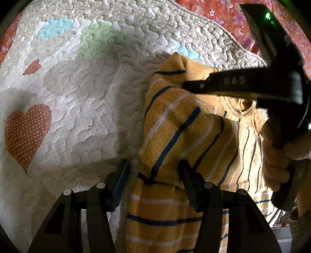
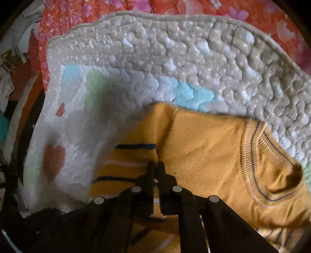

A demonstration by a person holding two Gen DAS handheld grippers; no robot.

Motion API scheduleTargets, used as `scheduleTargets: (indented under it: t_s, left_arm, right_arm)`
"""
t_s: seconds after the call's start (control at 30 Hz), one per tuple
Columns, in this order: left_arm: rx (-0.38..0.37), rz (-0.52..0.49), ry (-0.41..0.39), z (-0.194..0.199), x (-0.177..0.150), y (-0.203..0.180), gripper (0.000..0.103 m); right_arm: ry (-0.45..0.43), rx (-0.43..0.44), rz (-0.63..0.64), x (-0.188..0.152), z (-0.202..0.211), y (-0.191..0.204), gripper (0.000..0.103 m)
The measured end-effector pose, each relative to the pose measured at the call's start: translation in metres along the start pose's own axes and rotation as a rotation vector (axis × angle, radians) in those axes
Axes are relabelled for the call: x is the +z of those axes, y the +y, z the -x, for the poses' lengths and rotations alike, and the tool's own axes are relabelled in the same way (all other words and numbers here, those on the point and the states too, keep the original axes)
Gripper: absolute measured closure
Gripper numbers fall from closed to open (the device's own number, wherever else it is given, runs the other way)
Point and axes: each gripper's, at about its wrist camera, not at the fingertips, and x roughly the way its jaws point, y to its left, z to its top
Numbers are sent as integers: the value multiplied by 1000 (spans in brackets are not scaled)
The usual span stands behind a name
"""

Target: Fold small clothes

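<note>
A small mustard-yellow sweater (image 1: 194, 136) with blue and white stripes lies on a quilted mat (image 1: 77, 97). My left gripper (image 1: 154, 167) is open, its fingers either side of a striped sleeve that drapes between them. The right gripper shows in the left wrist view (image 1: 243, 85) at the upper right, reaching over the sweater's shoulder. In the right wrist view my right gripper (image 2: 156, 165) is shut on the sweater (image 2: 204, 148) at the seam where the striped sleeve meets the plain body. The ribbed collar (image 2: 272, 165) lies to the right.
The quilted mat (image 2: 175, 58) has red hearts and pale blue and green patches. It lies on a red floral bedsheet (image 2: 194, 7). A gloved hand (image 1: 276, 151) holds the right gripper. Clutter sits past the mat's left edge (image 2: 11, 58).
</note>
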Motion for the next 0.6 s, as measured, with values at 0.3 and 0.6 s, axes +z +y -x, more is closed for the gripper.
scheduleTargets:
  t_s: [0.3, 0.6]
  left_arm:
    - [-3, 9, 1, 1, -1, 1, 50]
    - [-2, 5, 7, 3, -2, 0, 50]
  right_arm:
    - [-93, -197, 32, 47, 4, 13, 102]
    - [-81, -81, 9, 32, 9, 17, 67]
